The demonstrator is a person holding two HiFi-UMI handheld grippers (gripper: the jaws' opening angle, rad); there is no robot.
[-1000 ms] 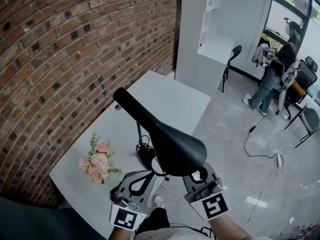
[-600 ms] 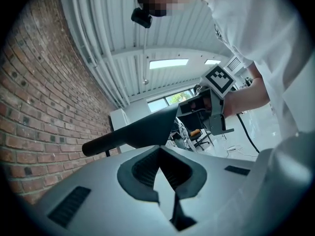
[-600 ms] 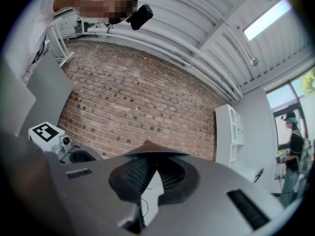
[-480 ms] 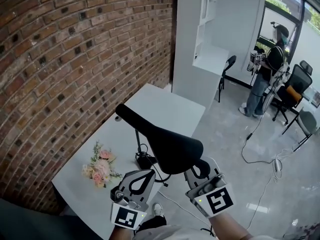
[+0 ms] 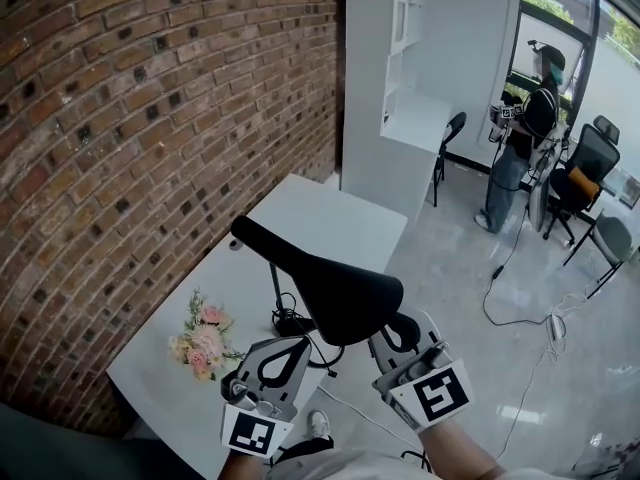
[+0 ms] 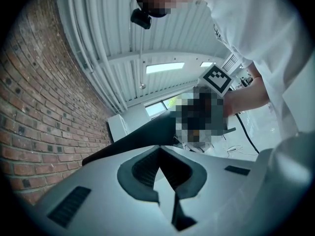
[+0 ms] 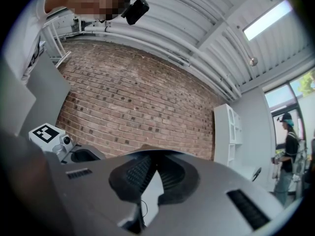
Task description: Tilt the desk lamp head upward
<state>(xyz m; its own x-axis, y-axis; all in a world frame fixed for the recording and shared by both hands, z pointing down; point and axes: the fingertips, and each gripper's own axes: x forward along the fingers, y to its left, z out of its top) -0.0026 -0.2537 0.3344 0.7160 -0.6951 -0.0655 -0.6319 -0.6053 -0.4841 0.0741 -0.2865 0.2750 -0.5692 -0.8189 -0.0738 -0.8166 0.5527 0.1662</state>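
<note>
The black desk lamp head (image 5: 340, 290) slants over the near end of the white table (image 5: 330, 208). Its thin stem (image 5: 277, 290) drops to a dark base (image 5: 291, 323). My right gripper (image 5: 400, 330) reaches up beneath the head's wide near end, which covers its tips. In the right gripper view the right gripper (image 7: 151, 157) has its jaws together, with a dark rim of the lamp head (image 7: 147, 150) just past the tips. My left gripper (image 5: 299, 347) hangs beside the base, shut and empty. In the left gripper view the left gripper (image 6: 158, 151) points up at the lamp head (image 6: 138, 136).
A small pink flower bunch (image 5: 205, 340) lies on the table to the left. A brick wall (image 5: 150, 118) runs along the left, with a white shelf unit (image 5: 400, 88) behind the table. A person (image 5: 520, 138) stands far right among office chairs (image 5: 590, 168). Cables (image 5: 520, 308) trail on the floor.
The head view has risen and tilted back, so the room shows higher. The lamp head lies a little flatter in the picture. Both grippers keep their places by the lamp.
</note>
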